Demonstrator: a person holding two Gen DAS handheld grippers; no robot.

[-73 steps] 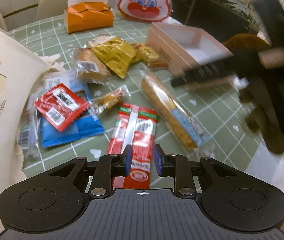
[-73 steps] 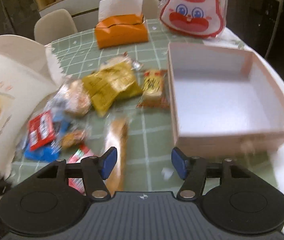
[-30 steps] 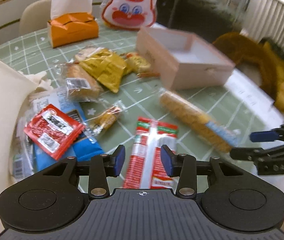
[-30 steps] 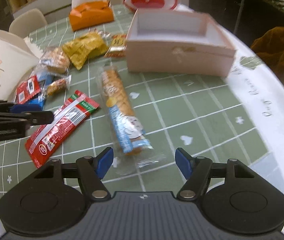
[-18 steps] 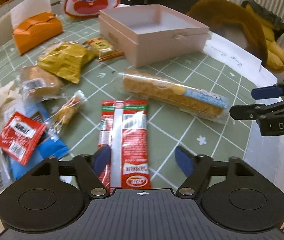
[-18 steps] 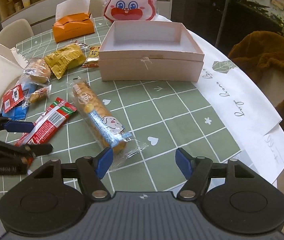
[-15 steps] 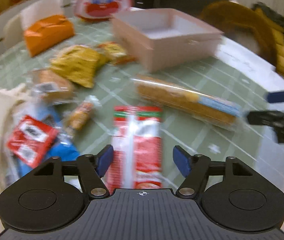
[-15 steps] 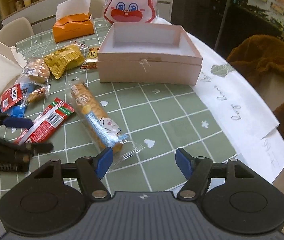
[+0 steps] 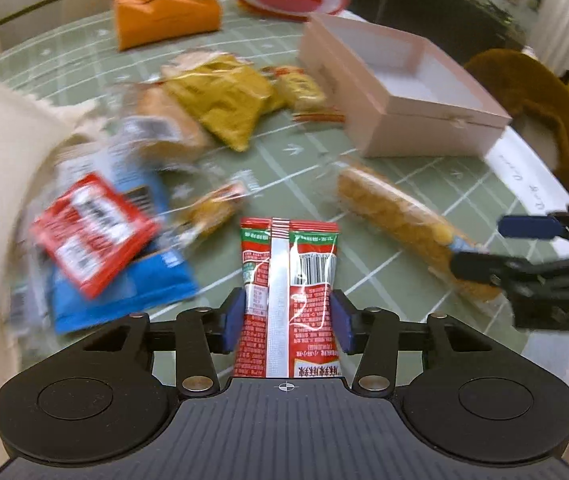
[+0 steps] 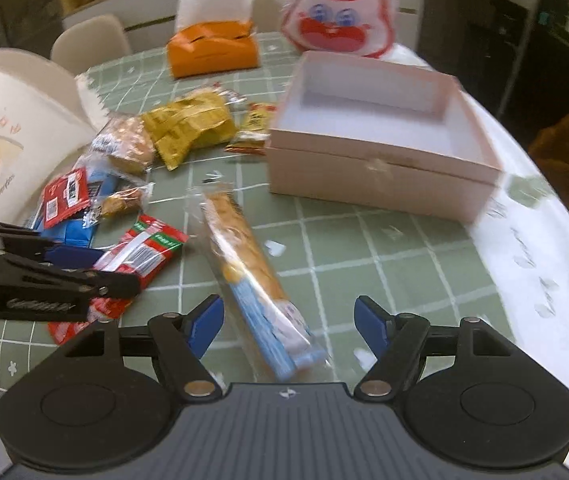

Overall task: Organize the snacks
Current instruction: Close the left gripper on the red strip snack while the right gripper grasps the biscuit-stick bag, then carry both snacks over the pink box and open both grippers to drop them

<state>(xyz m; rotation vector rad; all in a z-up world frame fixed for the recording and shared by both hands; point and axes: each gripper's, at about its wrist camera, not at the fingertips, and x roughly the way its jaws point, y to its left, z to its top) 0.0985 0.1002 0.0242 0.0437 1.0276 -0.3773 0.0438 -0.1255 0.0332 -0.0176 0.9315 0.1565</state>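
Left wrist view shows my left tongs (image 9: 286,316) with their blue pads against both long edges of the red snack packet (image 9: 288,280); they have just been closing and now clamp it, the packet running away from me over the green checked surface (image 9: 384,184). To its right the long cracker sleeve (image 9: 400,216) lies slanted on the surface, and my right tongs (image 9: 496,246) reach in from the right edge at the sleeve's near end. From the right wrist view those right tongs (image 10: 288,322) stand apart, having just been opening a little further, with the blue near end of the cracker sleeve (image 10: 252,268) between the pads and neither pad pressing on it. Beyond the sleeve sits the open pink box (image 10: 380,136), nothing visible inside it. To the left of the box lies a loose group of snacks: a yellow bag (image 10: 188,124), a small orange-and-red packet (image 10: 252,128) just beside the box, a wrapped bun (image 10: 130,146), a small red sachet (image 10: 64,196) lying on a blue packet (image 10: 74,232). A cream tote bag (image 10: 8,136) stands at the far left, and an orange tissue box (image 10: 212,50) and a rabbit-face pouch (image 10: 340,12) sit at the far side of the surface.
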